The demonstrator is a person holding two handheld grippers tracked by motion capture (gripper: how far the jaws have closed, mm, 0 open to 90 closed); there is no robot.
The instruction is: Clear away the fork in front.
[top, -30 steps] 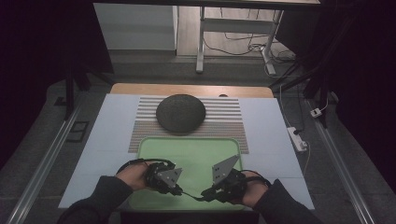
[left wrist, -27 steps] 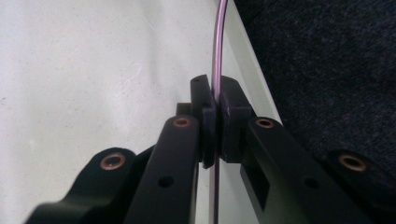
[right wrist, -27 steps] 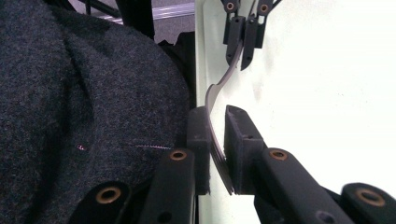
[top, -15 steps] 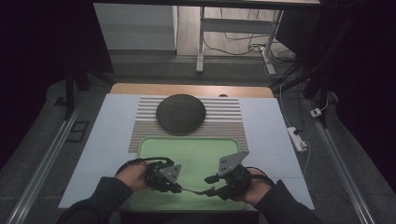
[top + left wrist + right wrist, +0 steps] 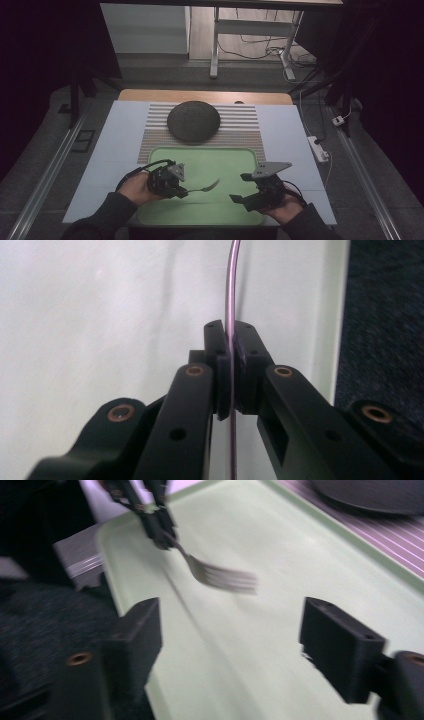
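Note:
A metal fork (image 5: 206, 187) hangs over the green tray (image 5: 225, 160), tines pointing right. My left gripper (image 5: 181, 192) is shut on its handle. In the left gripper view the thin handle (image 5: 231, 290) runs edge-on between the closed pads (image 5: 222, 365). My right gripper (image 5: 241, 188) sits to the right of the tines and apart from them. Its jaws have just been opening and hold nothing. In the right gripper view the fork (image 5: 220, 575) hangs blurred beyond my right gripper (image 5: 230, 645), gripped by the left gripper (image 5: 155, 525).
A dark round plate (image 5: 193, 121) lies on a striped mat (image 5: 240, 127) just behind the tray. The white tabletop (image 5: 120, 135) spreads to both sides. A power strip (image 5: 318, 148) lies off the right edge.
The right gripper let go of the fork's tine end, opened its jaws and drew away to the right. The left gripper stayed put, still gripping the handle.

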